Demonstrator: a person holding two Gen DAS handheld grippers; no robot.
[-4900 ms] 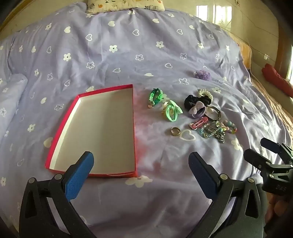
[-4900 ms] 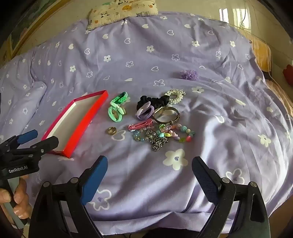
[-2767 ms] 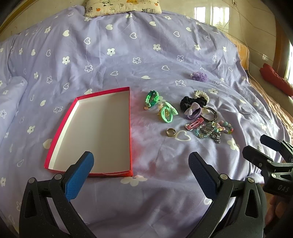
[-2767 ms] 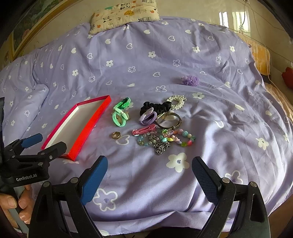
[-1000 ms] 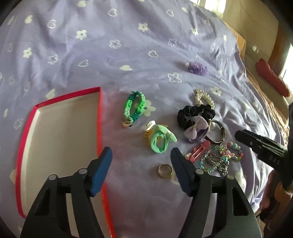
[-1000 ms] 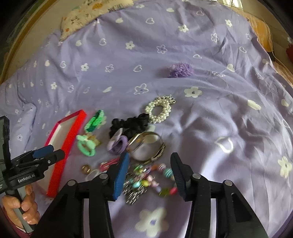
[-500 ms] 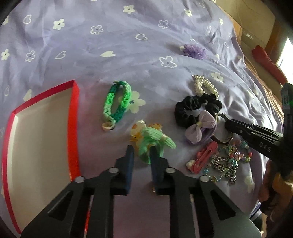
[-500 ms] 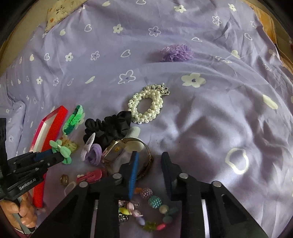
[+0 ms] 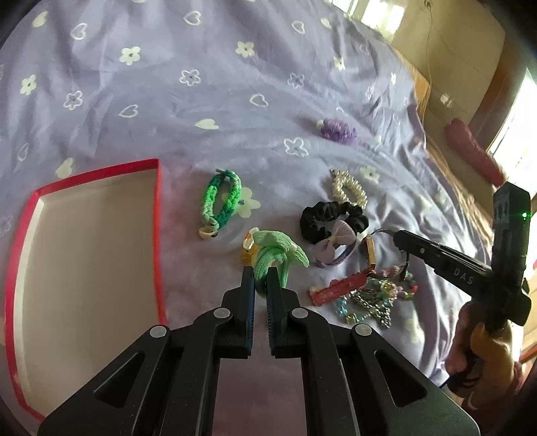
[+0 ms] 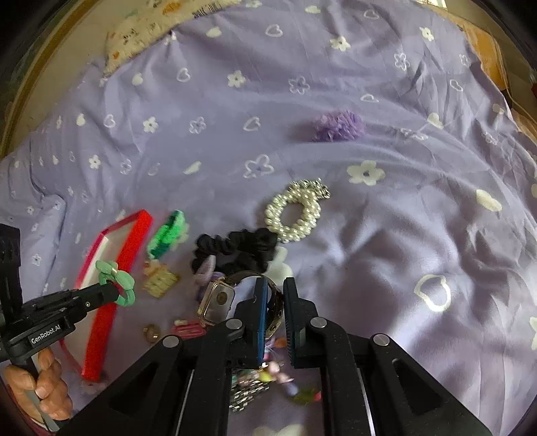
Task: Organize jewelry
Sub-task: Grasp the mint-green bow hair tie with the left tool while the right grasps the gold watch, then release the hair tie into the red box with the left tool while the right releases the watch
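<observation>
My left gripper is shut on a light green hair tie and holds it just above the bedspread; it also shows in the right wrist view. My right gripper is shut on the band of a metal wristwatch, lifted off the bed; the watch also shows in the left wrist view. A red box with a white inside lies to the left. A green braided bracelet, black scrunchie, pearl bracelet, purple bow tie, pink clip and bead chains lie between.
A purple flower hair piece lies farther back on the purple flowered bedspread. A yellow clip and a gold ring lie near the box. A patterned pillow sits at the head. The bed's edge runs along the right.
Both grippers came down onto the pile and closed. The left one took the light green hair tie and raised it; the right one closed on the watch band and tilted the watch up.
</observation>
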